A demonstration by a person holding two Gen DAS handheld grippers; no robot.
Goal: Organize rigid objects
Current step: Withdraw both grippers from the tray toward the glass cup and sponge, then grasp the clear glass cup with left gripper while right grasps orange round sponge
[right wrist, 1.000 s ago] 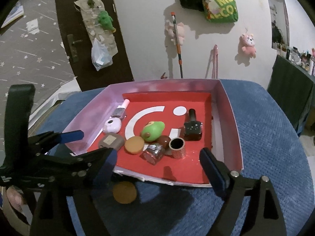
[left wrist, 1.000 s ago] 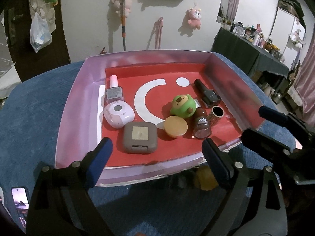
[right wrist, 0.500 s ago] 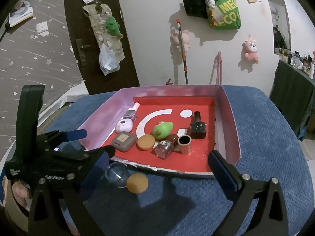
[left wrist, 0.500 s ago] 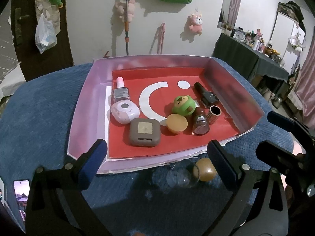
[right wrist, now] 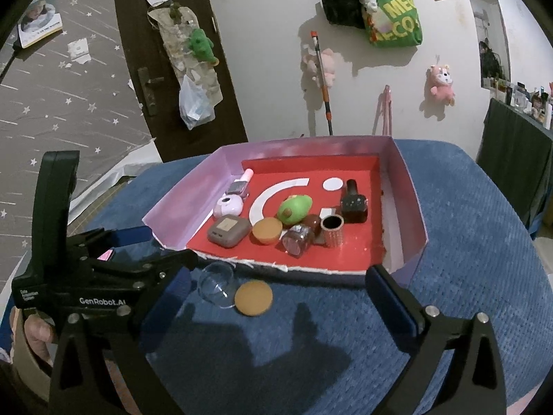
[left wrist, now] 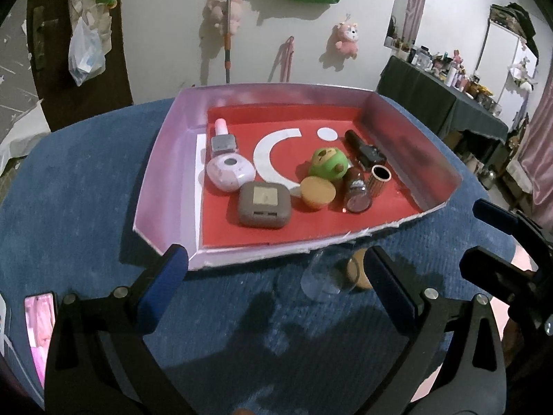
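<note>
Both my hand-held grippers gape wide, empty — next I pick the clear cup and brown lid lying low-centre outside the tray.

Both wrist cameras look forward and downward, side by side; both share the nearby tray.
</note>
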